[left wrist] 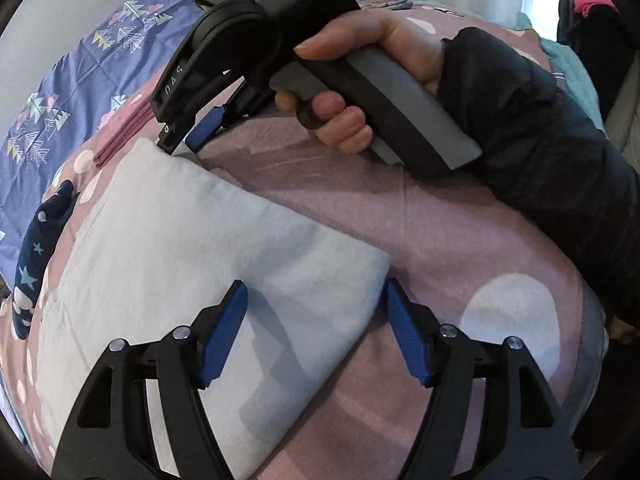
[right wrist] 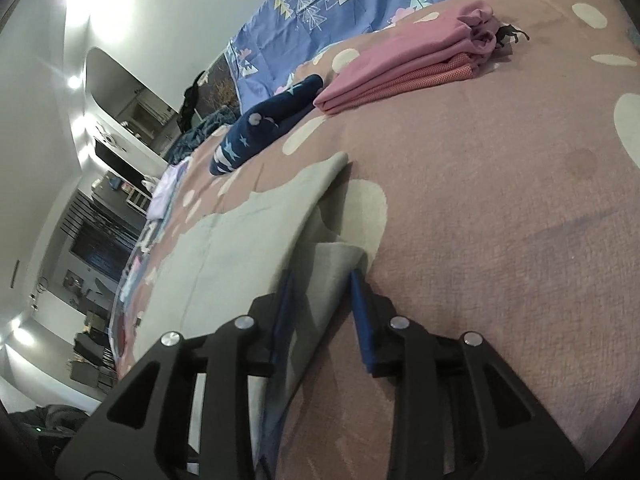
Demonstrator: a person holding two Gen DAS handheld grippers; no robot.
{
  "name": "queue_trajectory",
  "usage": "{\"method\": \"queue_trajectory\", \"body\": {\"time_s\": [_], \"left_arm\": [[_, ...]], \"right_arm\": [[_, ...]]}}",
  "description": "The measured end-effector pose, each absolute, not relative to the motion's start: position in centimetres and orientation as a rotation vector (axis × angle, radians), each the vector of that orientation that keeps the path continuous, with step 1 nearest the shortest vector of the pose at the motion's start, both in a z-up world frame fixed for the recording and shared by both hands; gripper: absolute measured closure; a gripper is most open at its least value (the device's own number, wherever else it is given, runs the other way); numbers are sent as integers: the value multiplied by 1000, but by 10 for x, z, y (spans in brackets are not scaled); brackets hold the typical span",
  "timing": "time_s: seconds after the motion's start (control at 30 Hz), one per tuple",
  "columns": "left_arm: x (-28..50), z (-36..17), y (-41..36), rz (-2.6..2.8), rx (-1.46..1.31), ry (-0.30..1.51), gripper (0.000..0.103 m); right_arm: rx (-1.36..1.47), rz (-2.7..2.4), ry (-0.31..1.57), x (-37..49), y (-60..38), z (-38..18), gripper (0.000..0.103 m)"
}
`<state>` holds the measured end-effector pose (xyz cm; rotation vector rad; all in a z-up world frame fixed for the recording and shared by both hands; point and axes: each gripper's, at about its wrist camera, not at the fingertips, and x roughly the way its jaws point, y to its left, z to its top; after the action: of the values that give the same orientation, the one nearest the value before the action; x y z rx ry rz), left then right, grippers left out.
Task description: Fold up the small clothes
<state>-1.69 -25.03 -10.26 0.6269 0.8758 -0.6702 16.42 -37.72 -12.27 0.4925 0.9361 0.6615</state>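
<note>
light blue cloth (left wrist: 192, 248) spread flat on the bed (left wrist: 440, 240), already doubled over, so ready for another fold. left gripper (left wrist: 316, 332) poised over its near corner, jaws released and empty, straddling the edge probably to pinch next. right gripper (right wrist: 320, 308) low at the far corner, jaws around a lifted flap; gripped or just loose, cannot tell. finished pink stack (right wrist: 404, 68) parked well apart.

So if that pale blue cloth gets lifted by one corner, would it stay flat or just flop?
The pale blue cloth would probably flop: in the right wrist view its edge already curls and sags where the right tool is at it. It looks thin and light. On the bedspread, it would likely bunch rather than slide.
</note>
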Motion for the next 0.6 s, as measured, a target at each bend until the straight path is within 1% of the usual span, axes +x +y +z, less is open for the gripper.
{"method": "queue_trajectory", "body": {"time_s": [0.27, 0.3, 0.33, 0.37, 0.43, 0.5, 0.6], "left_arm": [[-25, -102, -270, -628, 734, 805, 33], [-25, -101, -269, -636, 732, 803, 40], [-23, -100, -268, -646, 722, 809, 59], [-21, -99, -265, -651, 701, 826, 67], [-18, -94, -259, -652, 650, 841, 89], [-15, -87, -251, -650, 604, 845, 95], [-11, -74, -234, -661, 503, 851, 97]], "right_arm": [[523, 681, 927, 163, -381, -124, 73], [528, 684, 927, 163, -382, -124, 73], [538, 689, 926, 163, -383, -124, 73], [544, 692, 926, 163, -384, -124, 73], [565, 705, 921, 163, -386, -126, 72], [591, 715, 921, 164, -389, -128, 72], [618, 729, 919, 165, -392, -128, 72]]}}
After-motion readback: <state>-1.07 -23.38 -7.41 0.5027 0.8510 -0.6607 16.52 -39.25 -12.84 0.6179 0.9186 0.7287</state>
